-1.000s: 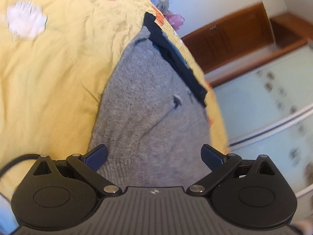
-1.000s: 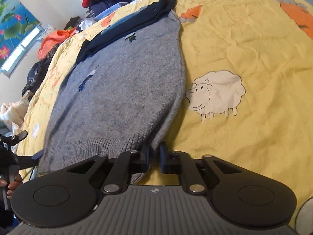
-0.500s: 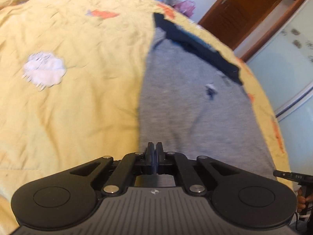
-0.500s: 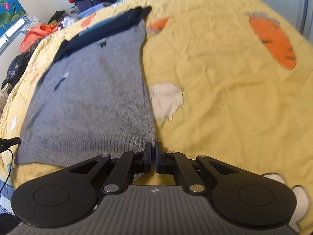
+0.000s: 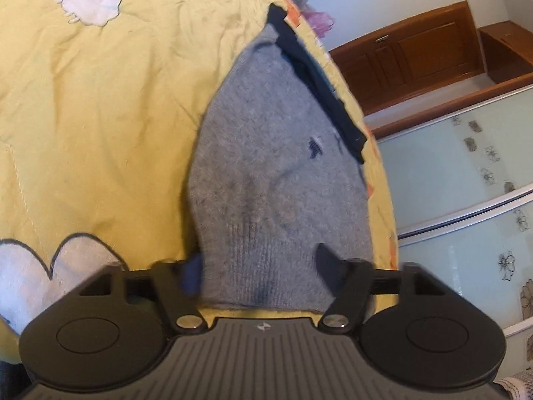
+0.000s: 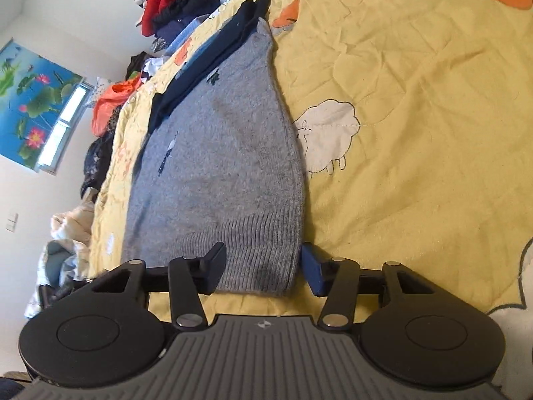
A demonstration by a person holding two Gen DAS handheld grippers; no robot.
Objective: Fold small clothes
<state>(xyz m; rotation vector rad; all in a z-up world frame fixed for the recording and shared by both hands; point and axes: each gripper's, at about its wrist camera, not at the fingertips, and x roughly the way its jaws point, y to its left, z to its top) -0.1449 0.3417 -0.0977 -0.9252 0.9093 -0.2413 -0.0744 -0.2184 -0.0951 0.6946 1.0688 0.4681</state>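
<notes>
No writing can be read anywhere; the only mark is a small pale emblem on the ribbed body of each tool. One grey knitted sweater (image 5: 266, 173) lies flat on the bed's yellow quilt (image 5: 100, 116), close to the quilt's edge on the left-hand side, with its ribbed hem towards the cameras. It is folded into a long narrow shape. One dark navy garment (image 6: 213, 56) lies along its far end, touching it. Two small dark motifs show on the grey knit in the right wrist view. In that view the quilt carries one white sheep figure (image 6: 328, 133) just beside the sweater's right edge, and orange carrot shapes further off.

The left tongs (image 5: 258, 268) are spread wide, one finger at each side of the hem, holding nothing. The right tongs (image 6: 263, 266) are likewise spread apart across the hem's right corner, empty.

A heap of red, dark and orange clothes (image 6: 173, 3) sits past the far end of the bed.
</notes>
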